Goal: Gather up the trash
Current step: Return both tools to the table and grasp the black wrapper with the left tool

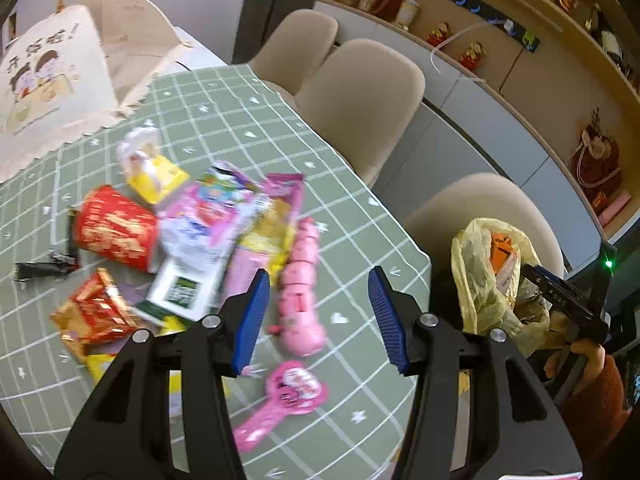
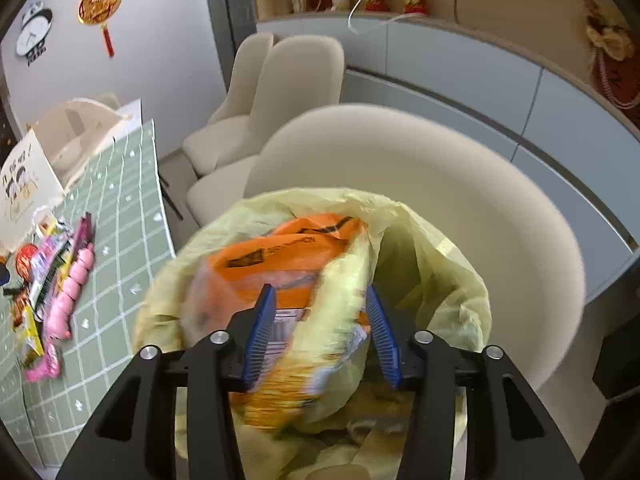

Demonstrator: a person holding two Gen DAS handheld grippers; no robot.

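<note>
Green checked cloth covers the surface (image 1: 248, 128), where wrappers, a red cup (image 1: 114, 228) and a pink bottle strip (image 1: 301, 288) lie heaped. My left tongs (image 1: 316, 312) hover spread above the strip, pinching nothing. Beside the surface, my right tongs (image 2: 322, 330) stand spread inside the yellow trash bag (image 2: 440, 264), a blurred yellow wrapper (image 2: 324, 344) loose between them.

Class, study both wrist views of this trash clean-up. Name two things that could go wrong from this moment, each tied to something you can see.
1. The yellow trash bag is soft and its rim sags; the blurred yellow packet between the open right gripper could catch on the rim instead of dropping inside.
2. The left gripper hangs open over overlapping wrappers; closing there might grab only the pink bottle strip, or nudge it toward the nearby table edge.
</note>
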